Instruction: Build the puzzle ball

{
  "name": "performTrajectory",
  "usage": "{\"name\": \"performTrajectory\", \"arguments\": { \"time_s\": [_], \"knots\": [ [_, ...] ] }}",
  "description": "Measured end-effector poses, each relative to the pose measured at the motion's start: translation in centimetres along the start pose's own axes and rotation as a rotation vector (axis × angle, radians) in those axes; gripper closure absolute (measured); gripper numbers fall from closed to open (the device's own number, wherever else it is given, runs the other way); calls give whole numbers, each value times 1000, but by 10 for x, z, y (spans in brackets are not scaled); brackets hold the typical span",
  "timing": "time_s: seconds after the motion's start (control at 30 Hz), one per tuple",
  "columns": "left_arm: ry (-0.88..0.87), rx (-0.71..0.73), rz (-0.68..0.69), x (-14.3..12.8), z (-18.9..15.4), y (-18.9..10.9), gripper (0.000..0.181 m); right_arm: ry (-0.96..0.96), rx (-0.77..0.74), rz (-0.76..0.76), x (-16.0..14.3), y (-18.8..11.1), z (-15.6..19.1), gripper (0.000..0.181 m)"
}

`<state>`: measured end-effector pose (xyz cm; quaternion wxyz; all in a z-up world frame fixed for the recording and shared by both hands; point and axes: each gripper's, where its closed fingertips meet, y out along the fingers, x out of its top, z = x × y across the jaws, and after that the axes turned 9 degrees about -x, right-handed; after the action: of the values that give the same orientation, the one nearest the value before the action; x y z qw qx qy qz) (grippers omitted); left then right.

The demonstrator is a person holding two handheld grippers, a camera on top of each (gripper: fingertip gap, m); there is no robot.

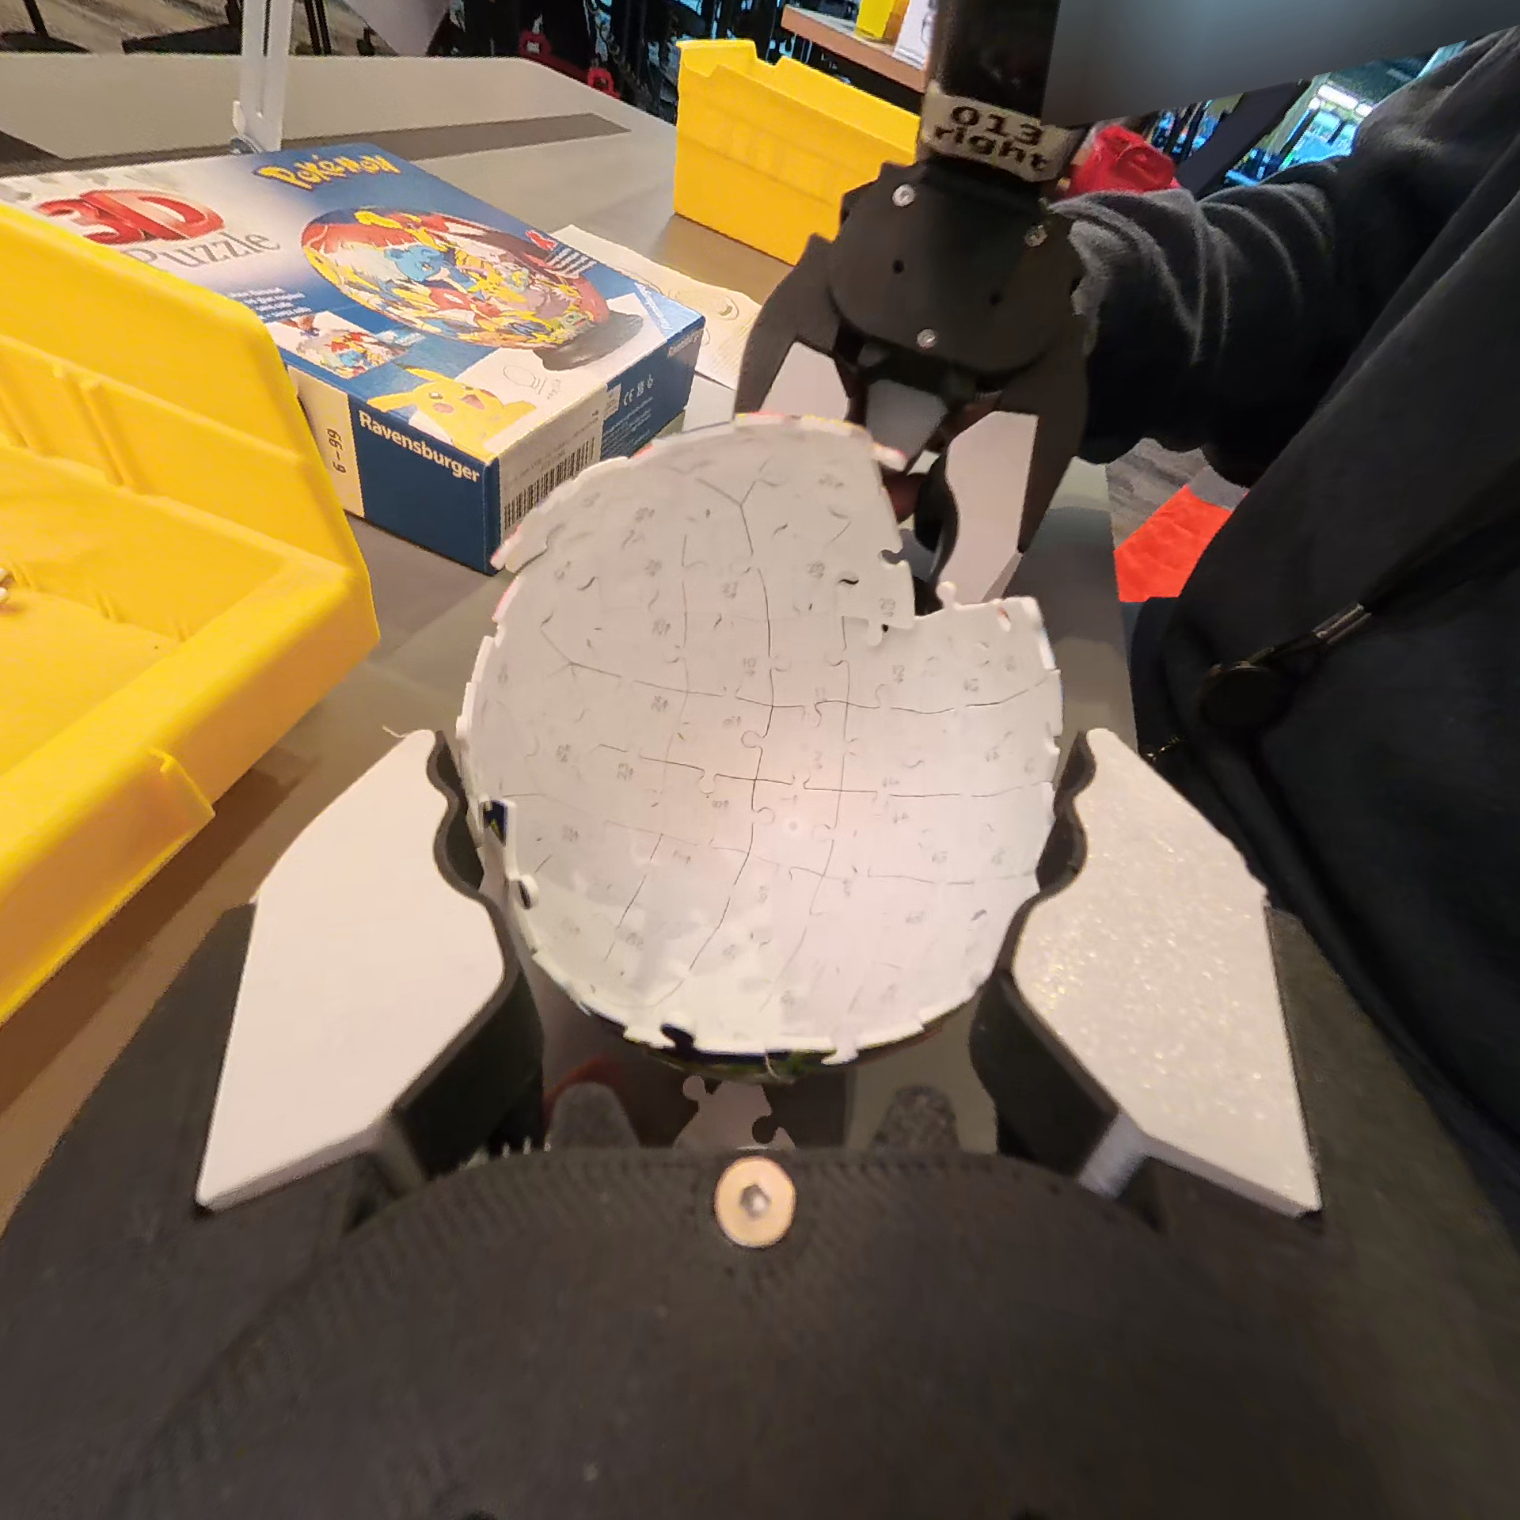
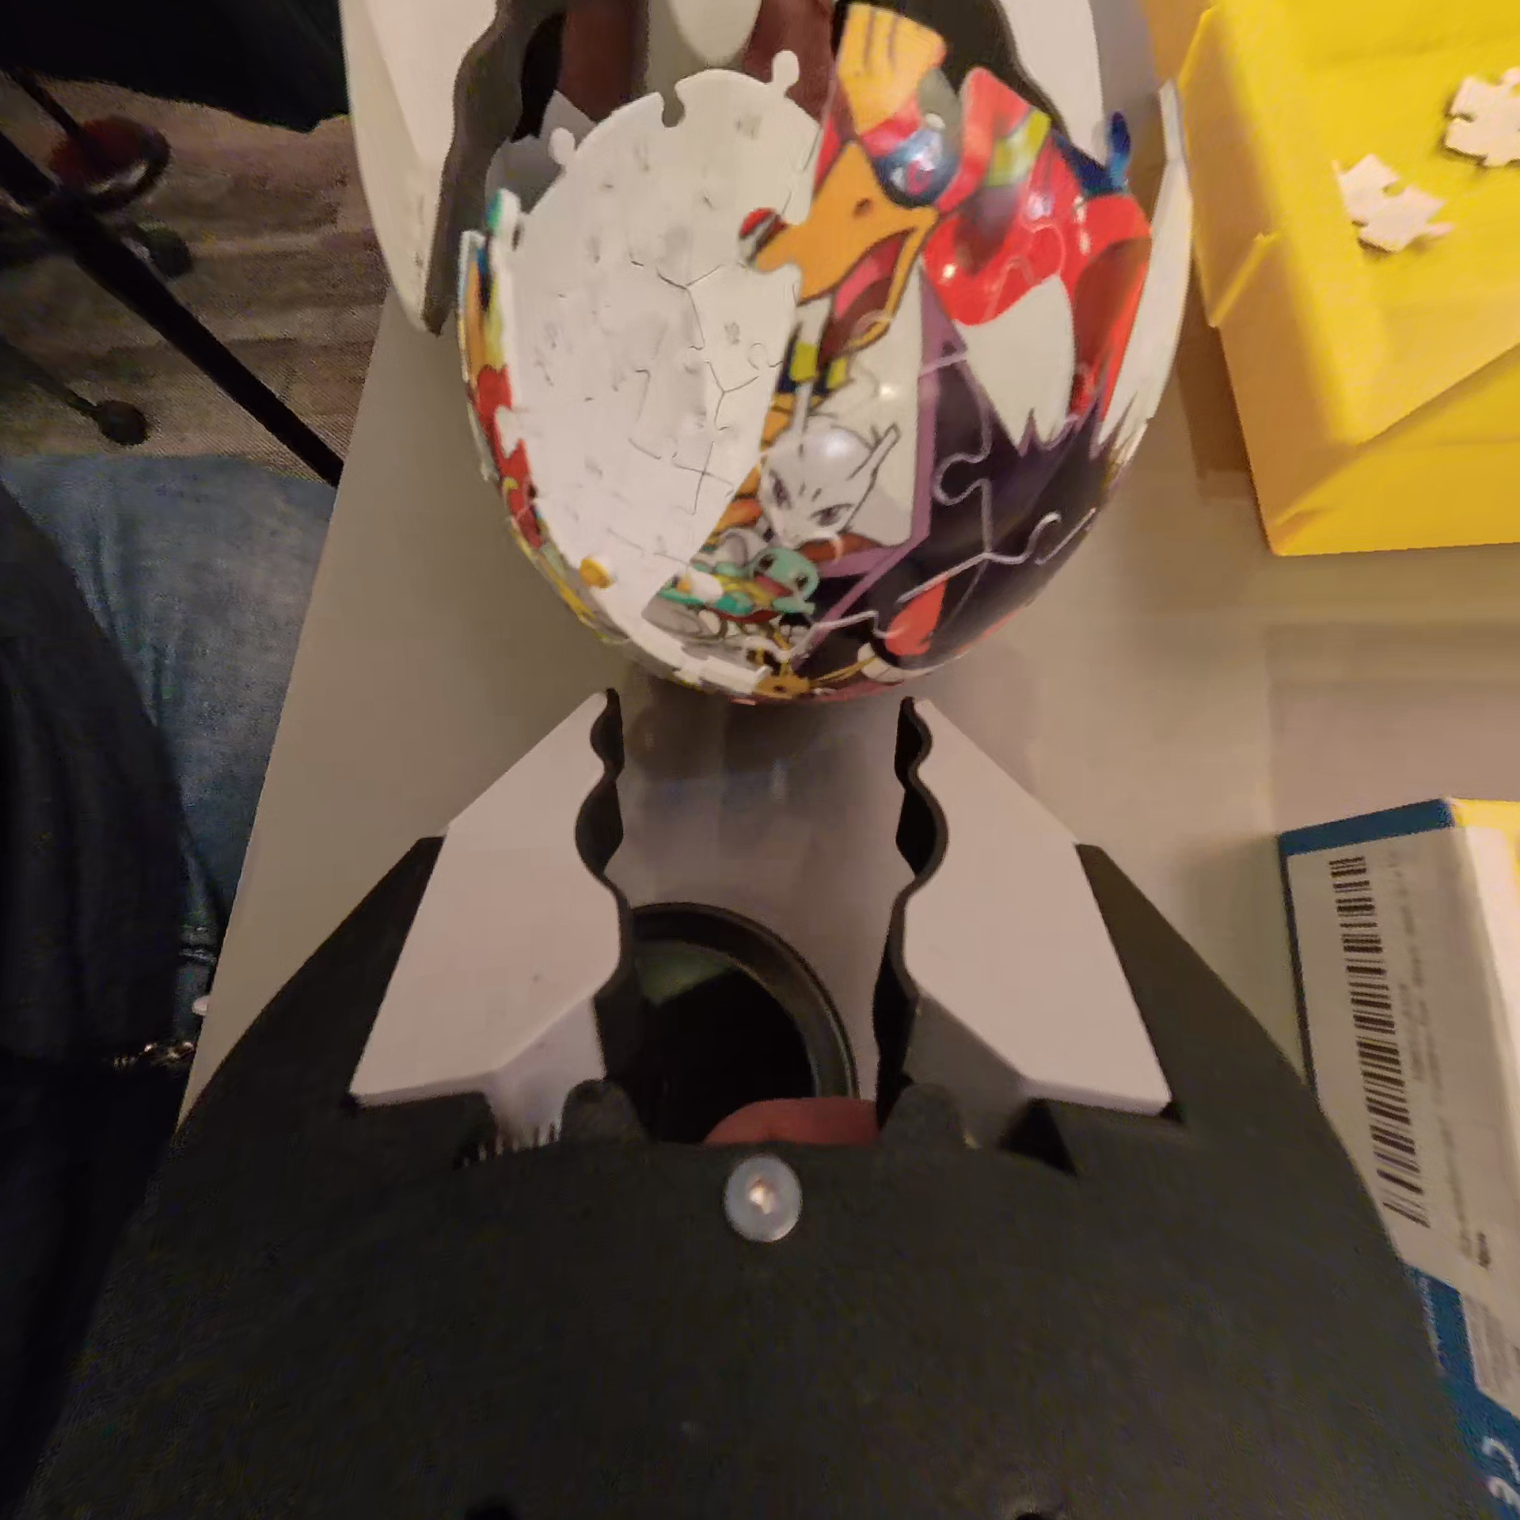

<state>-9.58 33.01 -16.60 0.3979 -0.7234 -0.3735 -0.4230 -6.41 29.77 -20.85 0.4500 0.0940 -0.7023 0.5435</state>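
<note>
Tabletop scene: left gripper (image 1: 761,790) clasps puzzle ball (image 1: 740,740).

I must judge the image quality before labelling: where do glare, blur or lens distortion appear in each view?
Left wrist view: a bright glare washes out the white inner face of the half-built puzzle ball shell; the yellow plastic bin bows at the edge. Right wrist view: dimmer and warmer; the glossy printed outside of the shell shows small highlights, the blue puzzle box looks soft and stretched.
</note>
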Motion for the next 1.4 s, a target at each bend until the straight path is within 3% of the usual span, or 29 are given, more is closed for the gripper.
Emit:
{"name": "performTrajectory", "arguments": {
  "time_s": [0.3, 0.53, 0.7, 0.87, 1.4],
  "knots": [
    [-23, 11, 12, 9, -4, 9, 50, 56, 37, -24, 1, -2, 2, 122],
    [9, 6, 80, 32, -14, 31, 51, 80, 12, -49, -4, -34, 0, 121],
    [69, -23, 170, 43, -23, 70, 51, 81, -16, -21, -31, -61, -1, 119],
    [112, -39, 239, 40, -27, 99, 51, 82, -35, -1, -59, -70, 1, 119],
    [265, 38, 298, 43, -40, 124, 51, -6, -135, 32, -88, -85, -8, 112]
  ]
}}
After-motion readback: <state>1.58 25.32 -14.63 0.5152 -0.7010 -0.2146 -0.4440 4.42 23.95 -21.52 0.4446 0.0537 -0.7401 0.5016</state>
